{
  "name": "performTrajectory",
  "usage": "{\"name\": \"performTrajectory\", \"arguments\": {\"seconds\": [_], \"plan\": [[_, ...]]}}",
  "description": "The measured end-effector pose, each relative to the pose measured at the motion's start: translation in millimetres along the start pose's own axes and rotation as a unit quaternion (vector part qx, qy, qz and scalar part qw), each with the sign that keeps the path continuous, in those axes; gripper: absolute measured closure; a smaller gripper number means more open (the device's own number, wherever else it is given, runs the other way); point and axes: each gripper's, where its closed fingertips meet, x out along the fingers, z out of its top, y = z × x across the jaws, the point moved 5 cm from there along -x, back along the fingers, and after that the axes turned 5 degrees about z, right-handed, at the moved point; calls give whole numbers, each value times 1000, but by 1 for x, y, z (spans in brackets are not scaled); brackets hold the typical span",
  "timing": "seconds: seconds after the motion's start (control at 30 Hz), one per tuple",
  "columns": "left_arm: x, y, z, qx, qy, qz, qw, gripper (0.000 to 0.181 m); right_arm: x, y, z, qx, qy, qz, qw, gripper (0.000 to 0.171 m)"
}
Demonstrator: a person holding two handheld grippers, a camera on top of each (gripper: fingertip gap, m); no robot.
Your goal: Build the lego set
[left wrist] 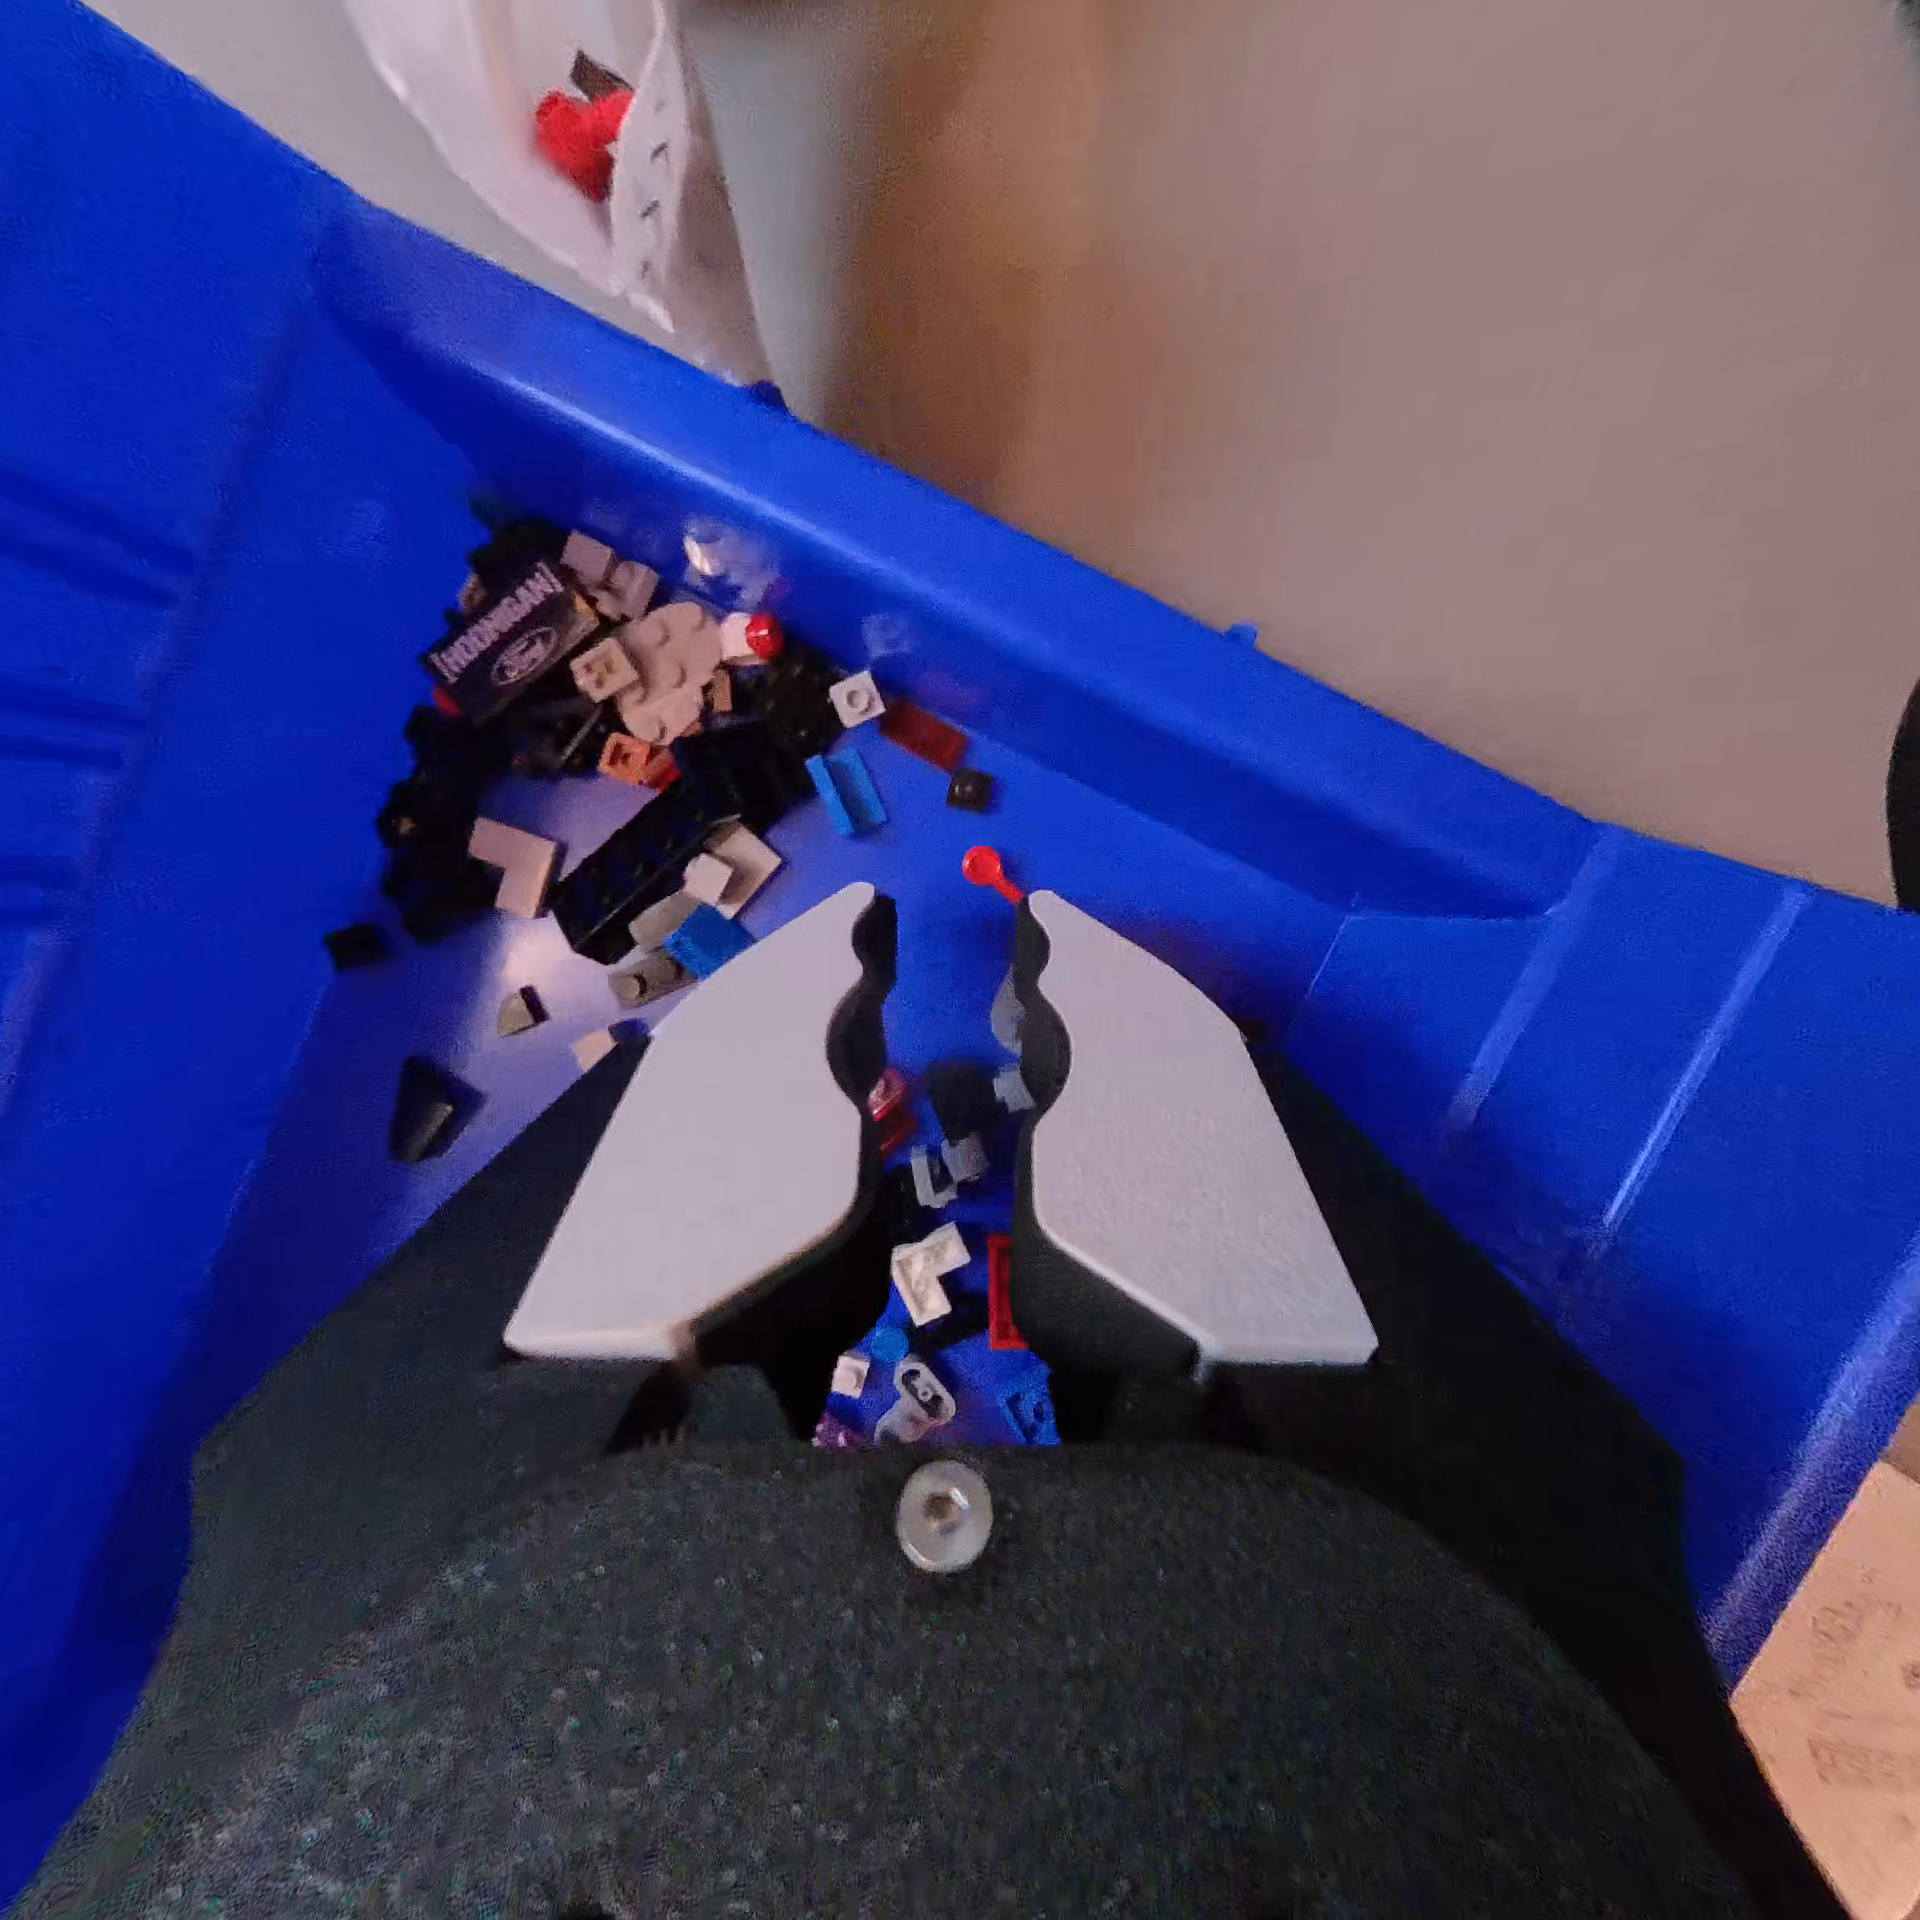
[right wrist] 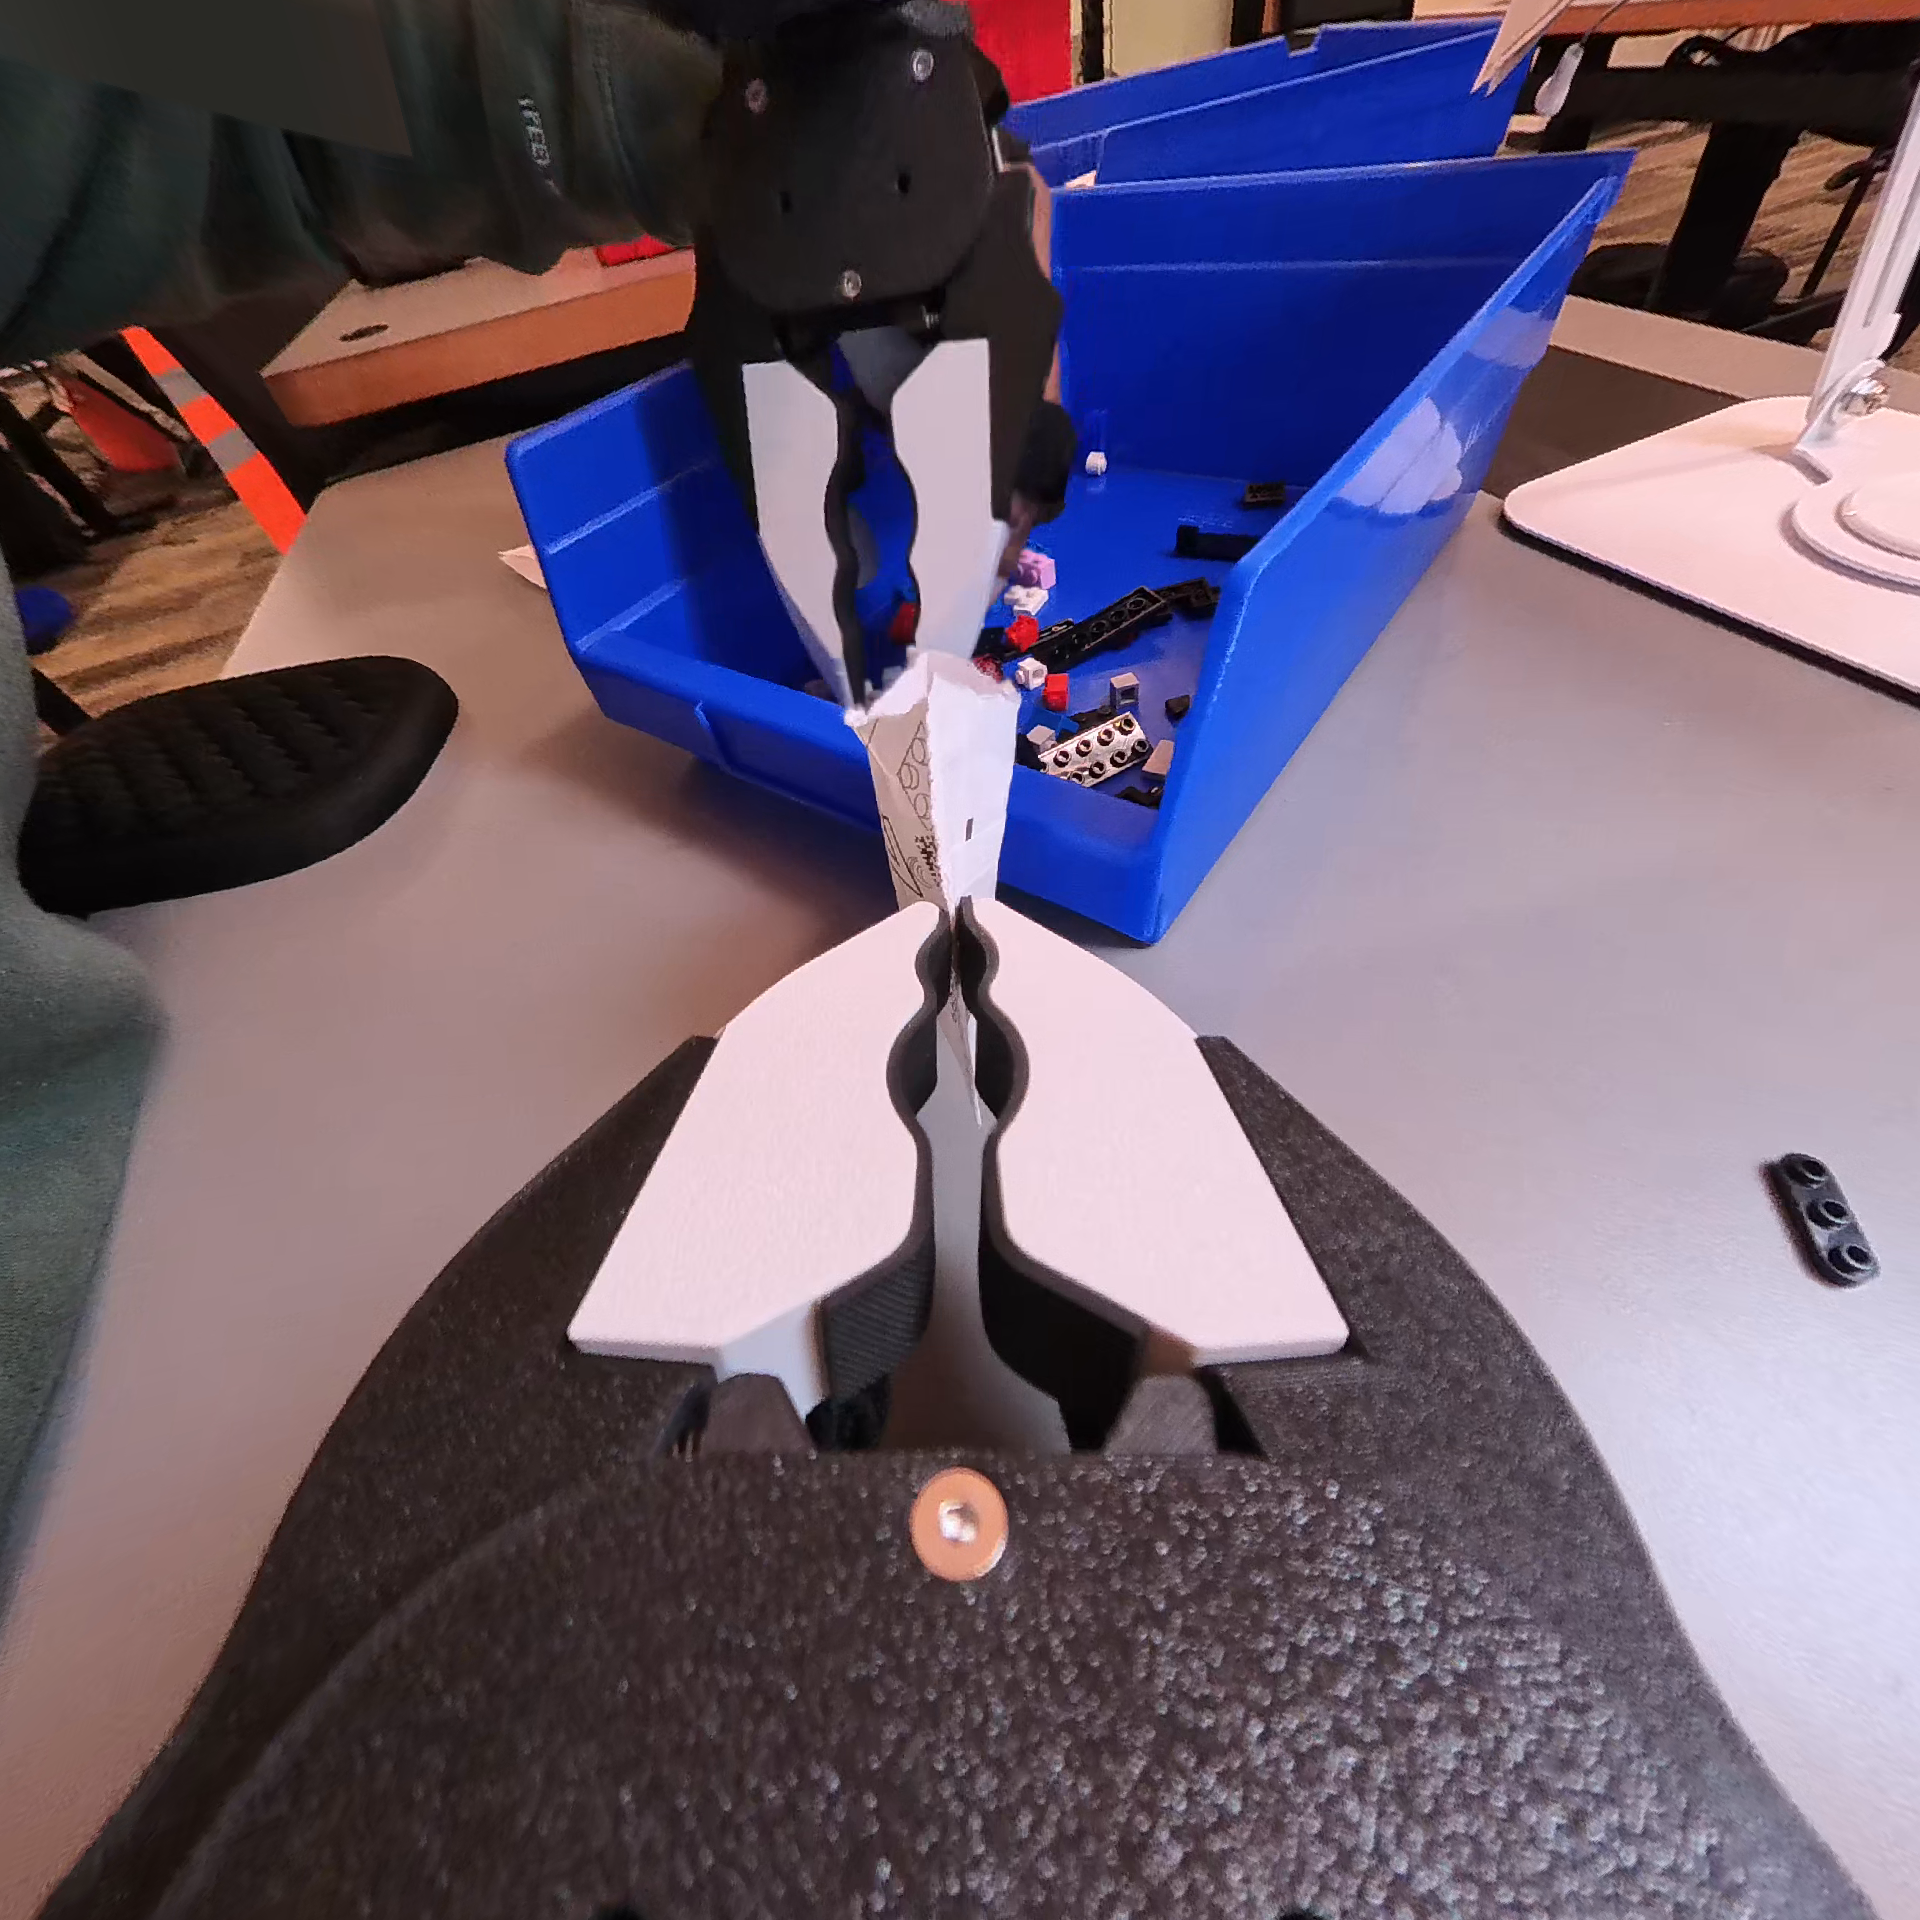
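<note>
Right gripper [right wrist: 954, 920] pinches a paper bag [right wrist: 951, 774], left gripper [left wrist: 951, 909] gapes over bricks [left wrist: 623, 727] in the blue bin [left wrist: 1143, 665].

Left wrist view close above the blue bin [left wrist: 1143, 665], looking steeply down into its corner, right wrist view low over the grey table [right wrist: 1455, 935], facing the bin's [right wrist: 1351, 520] open front from nearby, both sharing the bin's brick-strewn floor
</note>
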Motion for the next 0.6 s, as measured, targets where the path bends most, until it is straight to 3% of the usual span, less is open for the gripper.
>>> {"name": "performTrajectory", "arguments": {"seconds": [0.1,0.23,0.27,0.4,0.6], "plan": [[10,-4,2,-1,23,-9,1000,156,0,1,0,-3,1,1,1000,170],[18,-6,0,-10,45,-13,999,168,-1,3,-1,-7,3,2,1000,171],[18,-6,1,-13,39,-8,999,178,-1,3,-1,-8,4,3,1000,171],[9,1,1,-21,60,41,997,179,0,4,-1,-12,5,5,1000,171],[-37,2,75,-54,-108,116,986,179,6,16,5,-24,-2,27,999,170]]}}
